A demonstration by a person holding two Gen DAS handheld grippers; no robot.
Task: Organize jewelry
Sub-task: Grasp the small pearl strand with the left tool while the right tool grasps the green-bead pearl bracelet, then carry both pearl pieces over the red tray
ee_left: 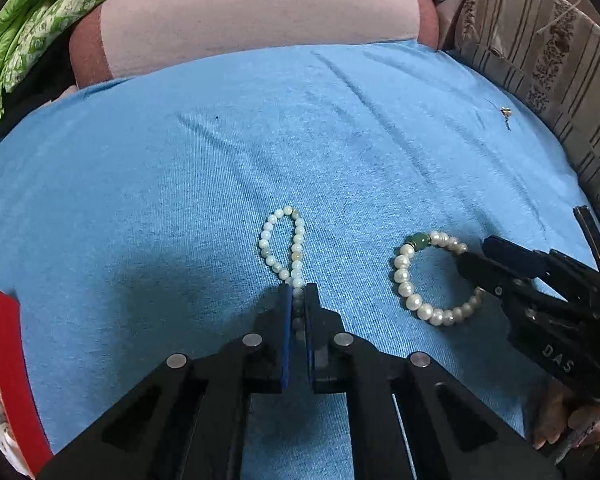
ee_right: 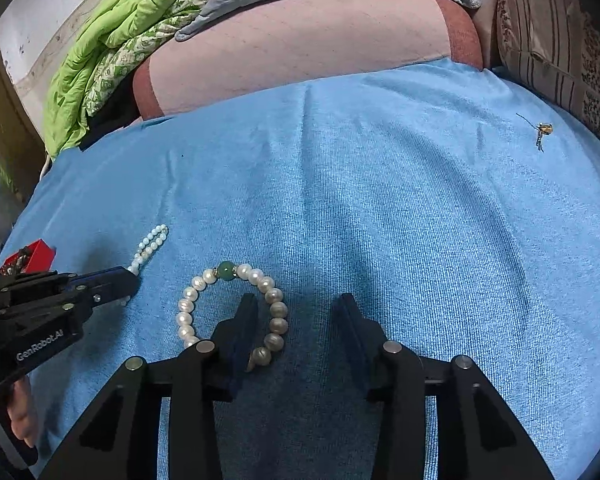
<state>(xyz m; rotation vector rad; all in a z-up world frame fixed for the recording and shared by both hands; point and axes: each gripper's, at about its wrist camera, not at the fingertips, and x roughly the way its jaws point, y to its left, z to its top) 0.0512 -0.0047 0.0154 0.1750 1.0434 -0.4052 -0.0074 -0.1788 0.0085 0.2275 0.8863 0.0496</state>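
The left gripper [ee_left: 298, 292] is closed, with its two blue-lined pads pressed against the near end of the small-bead bracelet [ee_left: 284, 246]; several beads sit pinched in the narrow slot between the pads. The rest of this bracelet extends away from the fingertips as a narrow, flattened loop lying on the blue cloth [ee_left: 180, 200]. The right gripper [ee_right: 296, 308] stands partly open with nothing clamped between its fingers. Its left finger rests inside the ring of the pearl bracelet [ee_right: 232, 308], covering the near arc of that ring, while its right finger stands outside the ring on bare cloth, so the right arc of pearls lies between the two fingers without visible pad contact. The pearl bracelet lies flat, with its single green bead [ee_right: 225, 271] on the far side of the ring. The two bracelets lie near each other but apart. A red box [ee_right: 32, 258] sits at the left edge of the cloth, beside the left gripper. Farther away, a small gold-coloured piece [ee_right: 544, 130] lies alone near the far right of the cloth, well apart from both bracelets. Beyond the cloth are a pink cushion [ee_right: 300, 40], green fabric [ee_right: 100, 64] and a striped pillow [ee_right: 548, 40].
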